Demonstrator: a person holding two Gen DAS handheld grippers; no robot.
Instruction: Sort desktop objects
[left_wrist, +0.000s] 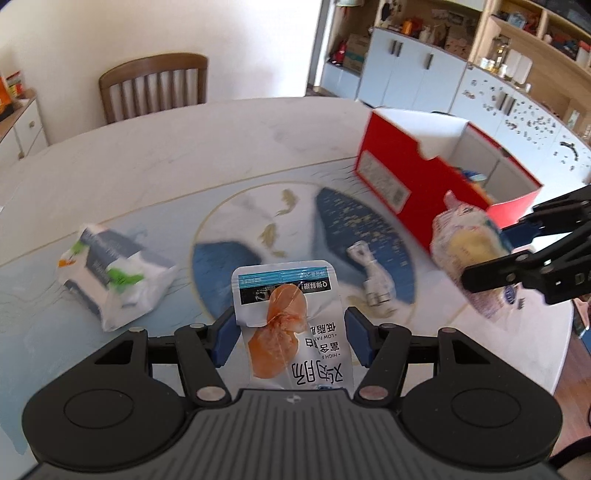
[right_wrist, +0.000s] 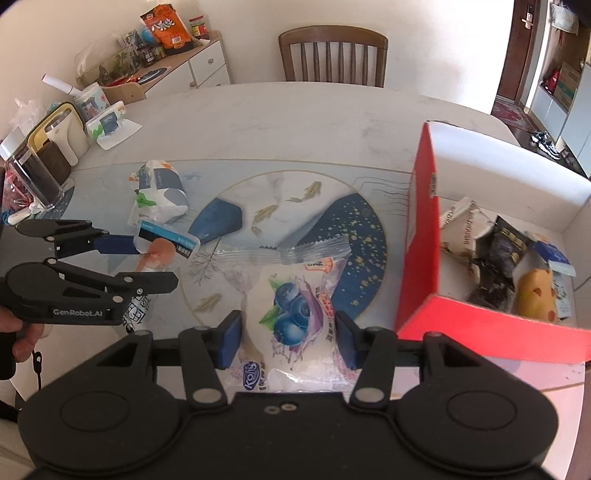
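Note:
My left gripper (left_wrist: 290, 338) is shut on a chicken sausage packet (left_wrist: 291, 325) and holds it above the table; the packet also shows in the right wrist view (right_wrist: 162, 251). My right gripper (right_wrist: 288, 338) is shut on a blueberry bread bag (right_wrist: 295, 314), held beside the red box (right_wrist: 421, 236). In the left wrist view the bread bag (left_wrist: 469, 254) hangs in front of the red box (left_wrist: 402, 166). The box holds several snack packets (right_wrist: 498, 251) and a yellow toy (right_wrist: 535, 295).
A tissue pack (left_wrist: 110, 273) lies left on the table mat (left_wrist: 229, 221), also in the right wrist view (right_wrist: 159, 192). A small metal bottle opener (left_wrist: 371, 273) lies mid-mat. Jars, cups and containers (right_wrist: 48, 147) crowd the far left edge. A wooden chair (right_wrist: 332, 59) stands behind.

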